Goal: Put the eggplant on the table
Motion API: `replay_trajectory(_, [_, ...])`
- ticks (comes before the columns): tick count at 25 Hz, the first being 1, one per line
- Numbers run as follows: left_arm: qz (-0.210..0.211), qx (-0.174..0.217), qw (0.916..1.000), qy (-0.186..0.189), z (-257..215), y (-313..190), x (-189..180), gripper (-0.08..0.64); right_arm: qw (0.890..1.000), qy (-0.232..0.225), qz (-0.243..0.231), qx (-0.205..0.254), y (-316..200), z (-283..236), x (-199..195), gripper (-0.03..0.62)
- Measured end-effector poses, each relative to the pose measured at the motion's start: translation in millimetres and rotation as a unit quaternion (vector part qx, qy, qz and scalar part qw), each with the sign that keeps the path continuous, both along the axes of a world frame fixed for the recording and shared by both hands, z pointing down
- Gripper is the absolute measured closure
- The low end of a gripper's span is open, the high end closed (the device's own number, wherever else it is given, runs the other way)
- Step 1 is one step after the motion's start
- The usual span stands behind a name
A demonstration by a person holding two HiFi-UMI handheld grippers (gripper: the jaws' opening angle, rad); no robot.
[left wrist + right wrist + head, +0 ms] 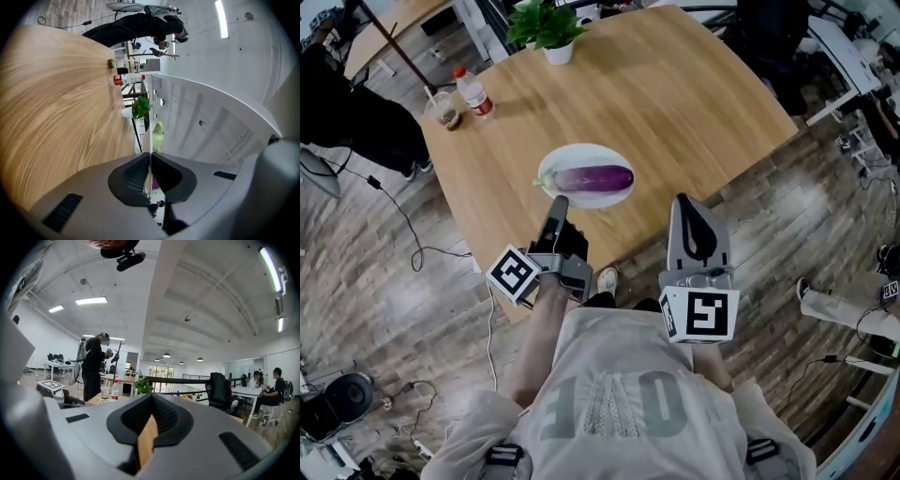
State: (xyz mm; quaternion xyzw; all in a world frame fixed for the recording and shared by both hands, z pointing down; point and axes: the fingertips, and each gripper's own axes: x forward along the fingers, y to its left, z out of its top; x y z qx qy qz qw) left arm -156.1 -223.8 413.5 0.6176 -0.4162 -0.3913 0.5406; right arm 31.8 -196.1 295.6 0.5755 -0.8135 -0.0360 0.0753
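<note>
One bit of plate (587, 147) hides behind the left gripper (559, 201)

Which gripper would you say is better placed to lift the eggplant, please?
Probably left: the left gripper points at the rim of the plate beside the eggplant; the right gripper sits farther off.

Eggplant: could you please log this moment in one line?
eggplant on white plate on table; left hand-held gripper shut; right hand-held gripper shut
</note>
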Motion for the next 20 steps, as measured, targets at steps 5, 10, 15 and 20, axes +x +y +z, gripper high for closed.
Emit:
replay_trajectory(5, [0.025,0.002,0.9997,0.002,15,-23,4,0.539,1.000,0.002,0.013,-0.020,-19,13,2,0.574])
replay_trajectory(10, [0.030,-0.028,0.9989,-0.020,47,-24,20,0.540,0.999,0.004,0.015,-0.034,-27,18,15,0.574])
replay_trajectory(15, [0.027,-0.049,0.9984,-0.013,75,-29,31,0.538,0.999,0.005,-0.003,-0.038,-43,22,17,0.574])
replay_trajectory(20, [0.017,-0.050,0.9986,-0.004,92,-35,36,0.540,0.999,0.016,-0.019,-0.040,-55,21,19,0.574])
